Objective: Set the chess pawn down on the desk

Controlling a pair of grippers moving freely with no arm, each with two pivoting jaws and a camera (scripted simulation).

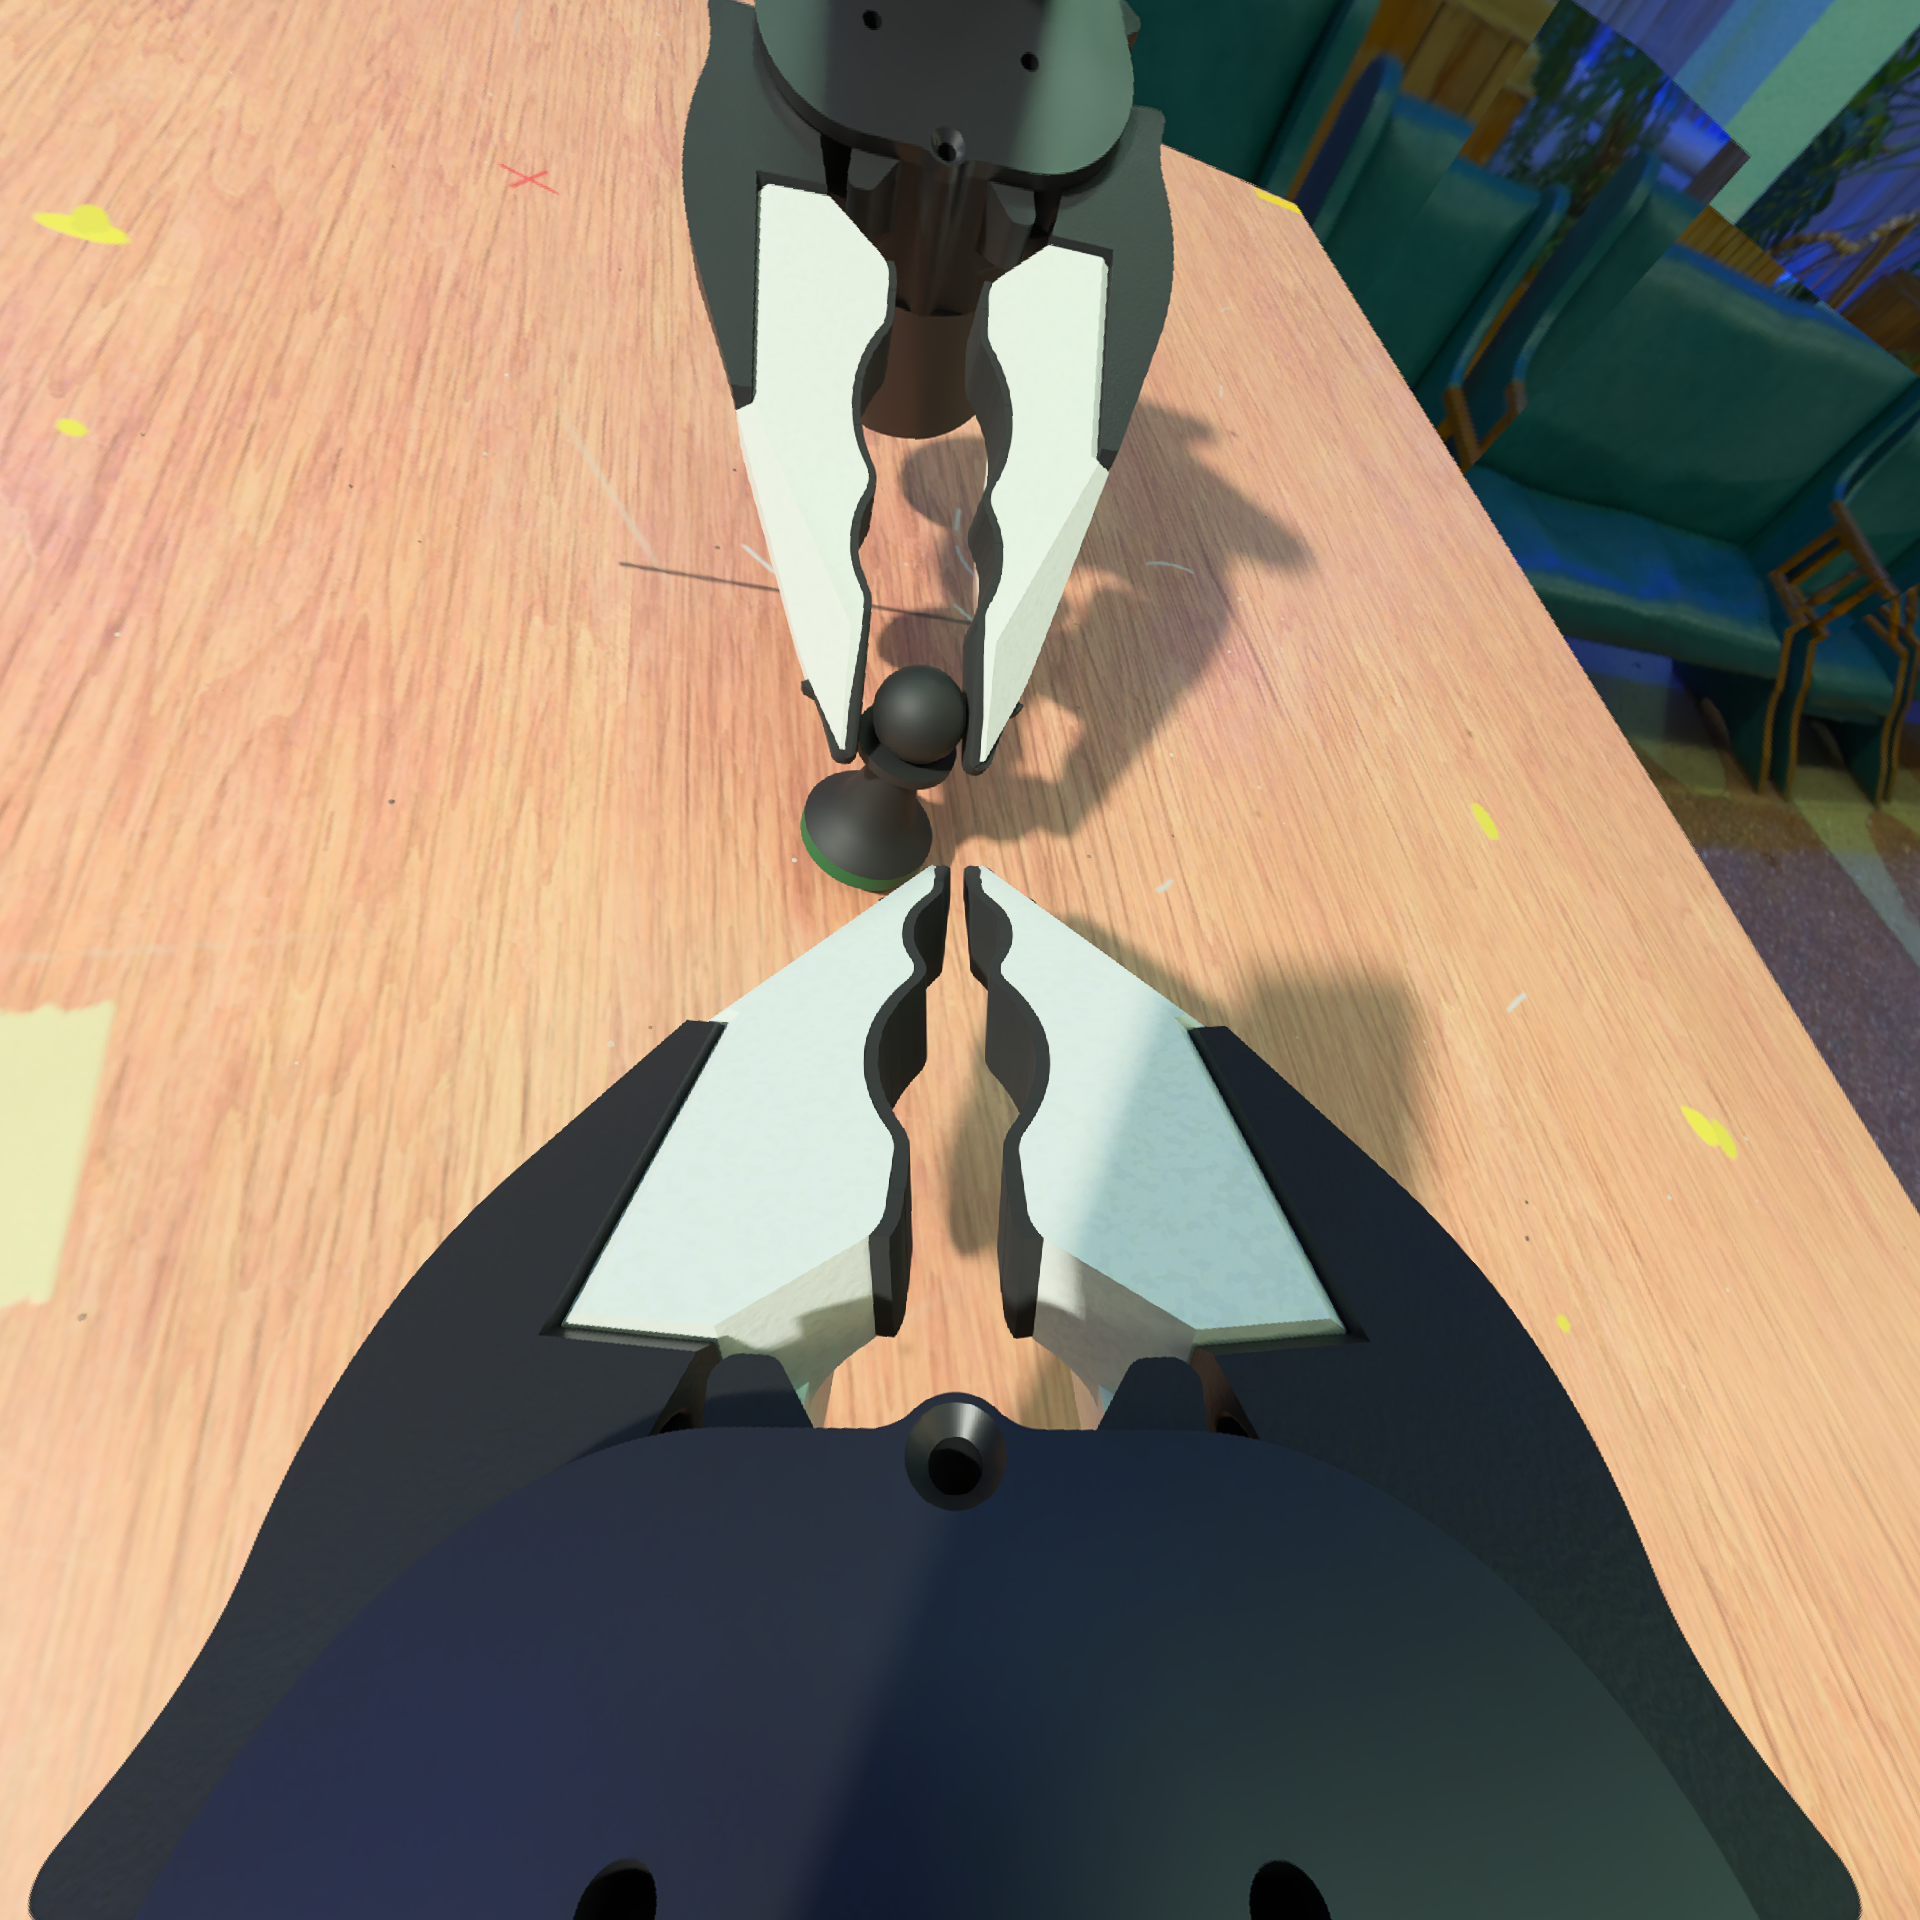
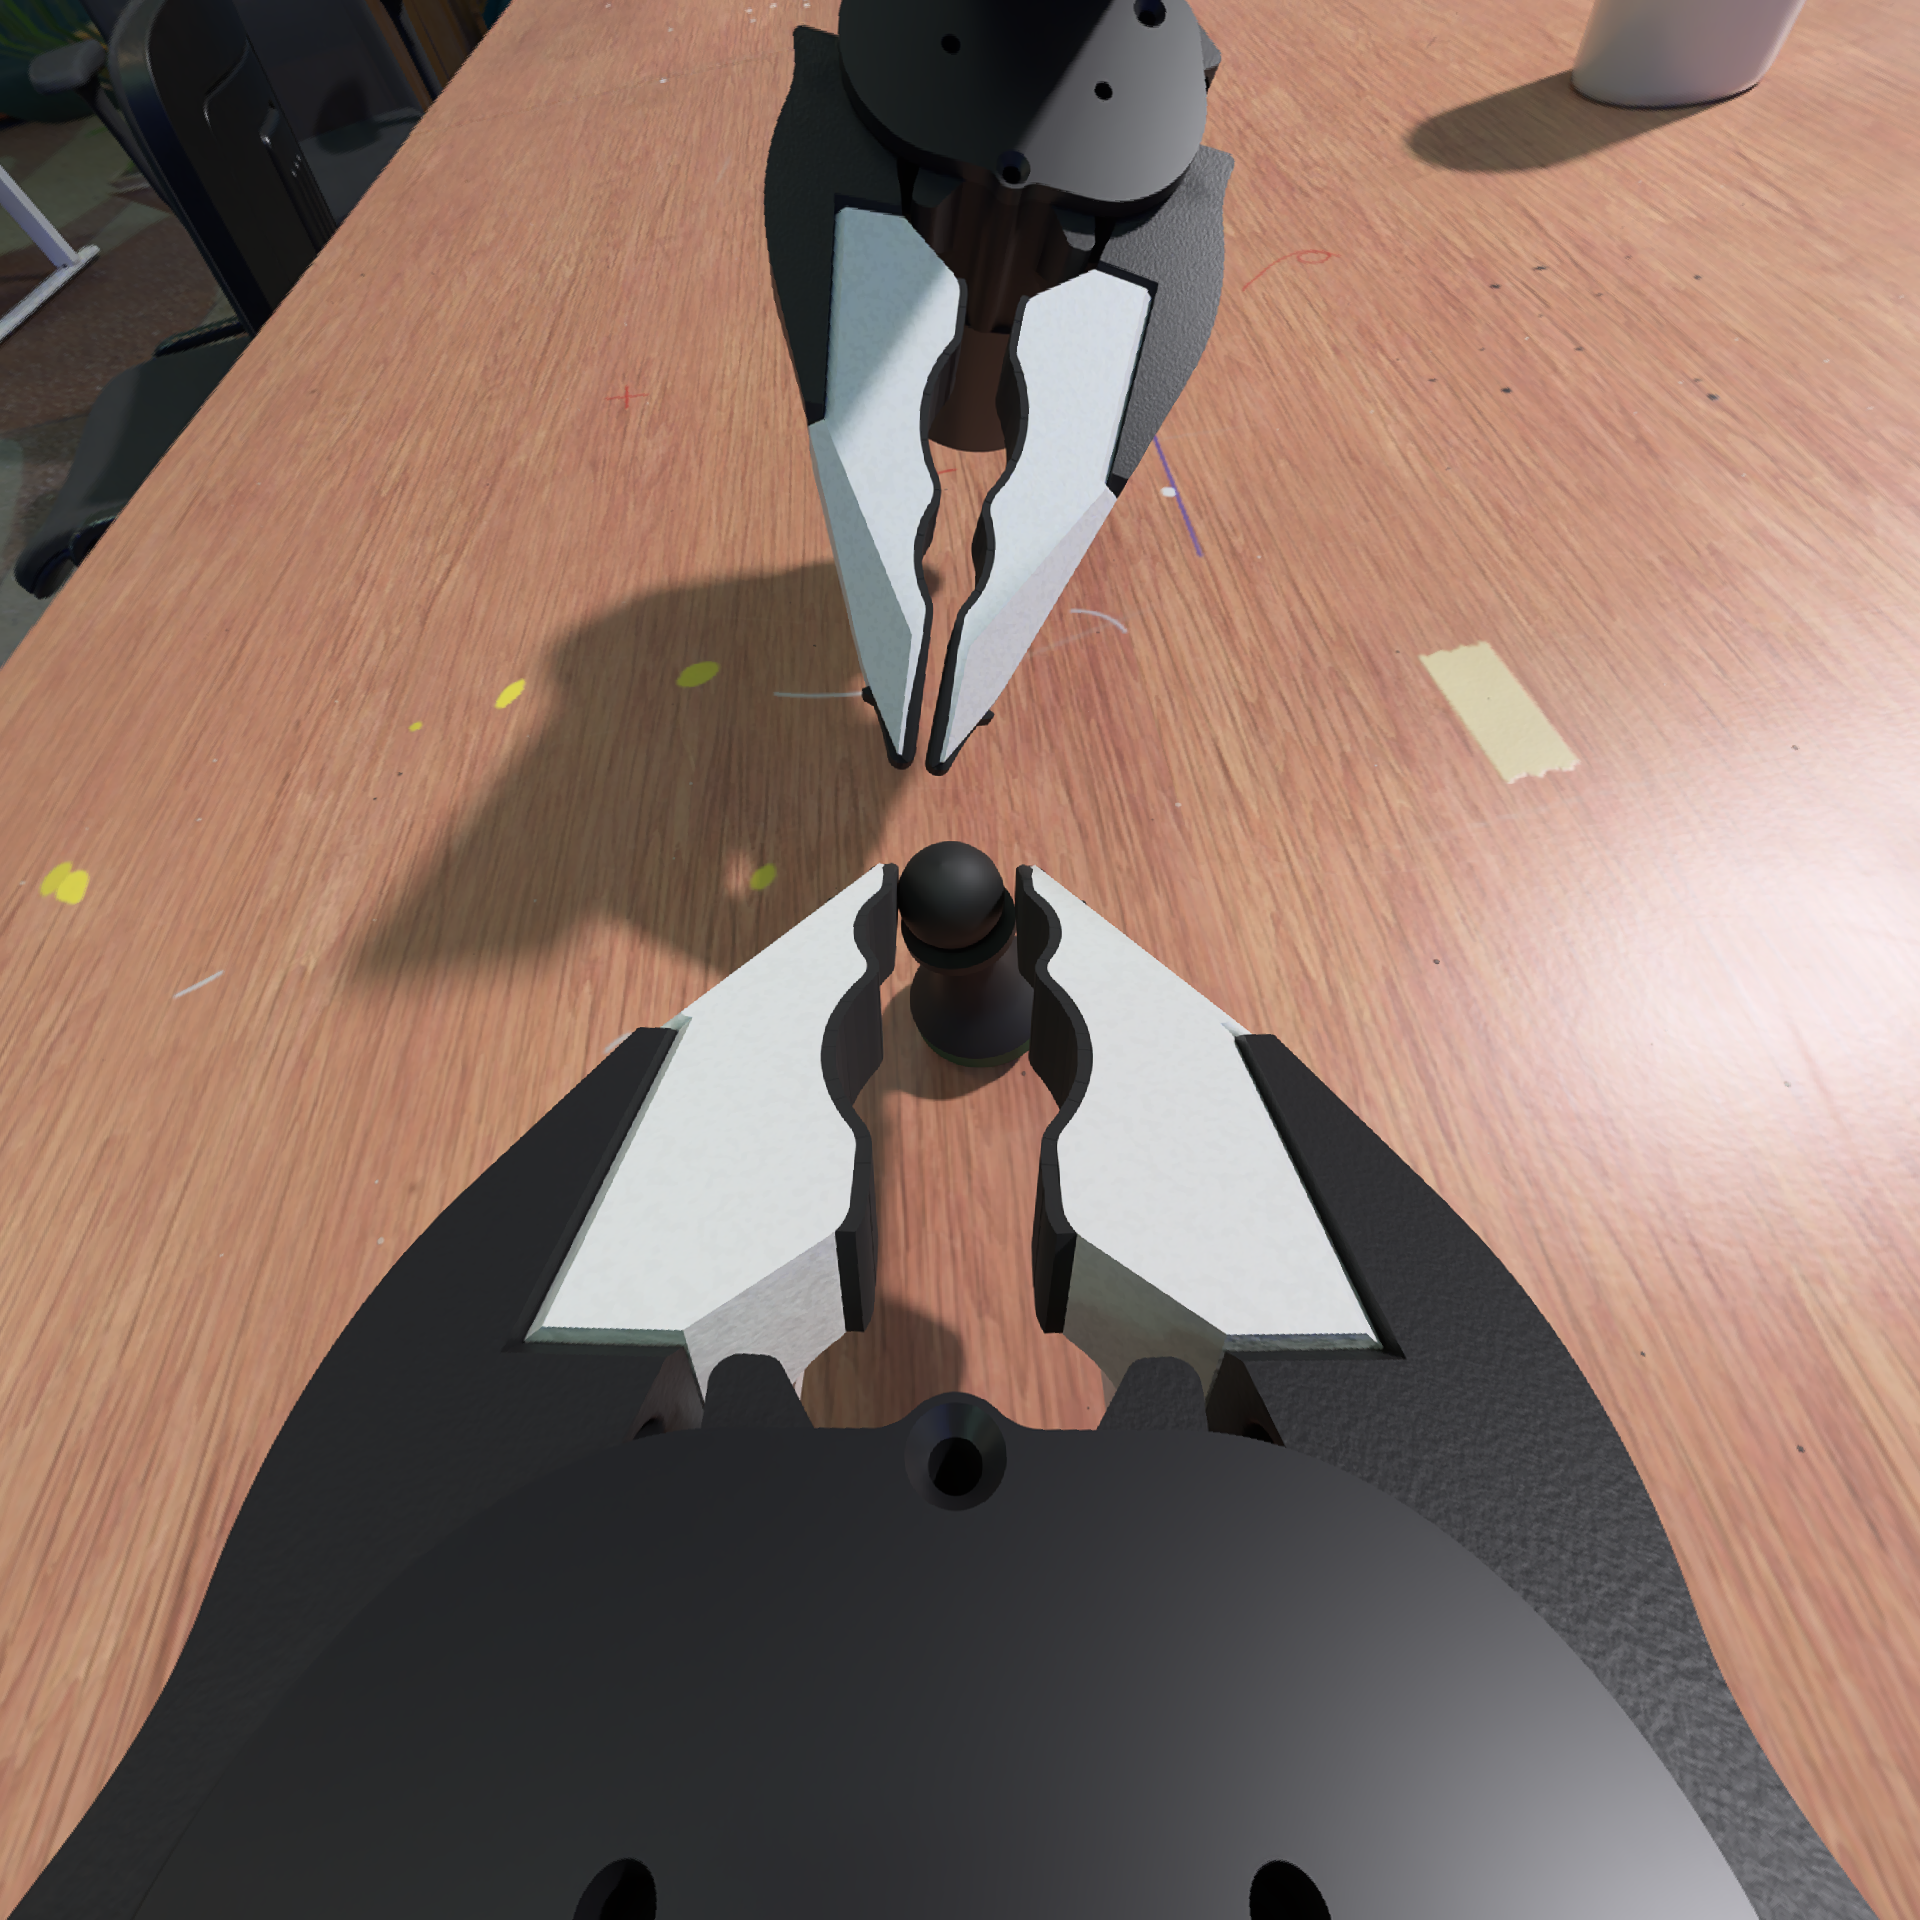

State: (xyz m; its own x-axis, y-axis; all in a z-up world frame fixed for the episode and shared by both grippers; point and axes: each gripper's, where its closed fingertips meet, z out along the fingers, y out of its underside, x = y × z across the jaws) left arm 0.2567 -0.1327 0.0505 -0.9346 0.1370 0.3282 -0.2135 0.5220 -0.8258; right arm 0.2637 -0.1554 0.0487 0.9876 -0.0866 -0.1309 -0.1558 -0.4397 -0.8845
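black chess pawn (image 2: 951, 935) held by right gripper (image 2: 954, 883)

the desk (image 2: 1558, 1039) is reddish wood grain, smooth, with a soft sheen on the right and flecks of yellow paint. the chess pawn (image 2: 951, 894) looks like smooth dark plastic, faintly glossy on its round head, with a green felt-like base (image 1: 831, 857). the right gripper (image 2: 954, 883) has a matt black, slightly rough plastic shell and chalky white finger faces (image 2: 748, 1122). a strip of matt beige paper tape (image 2: 1496, 712) lies far right.
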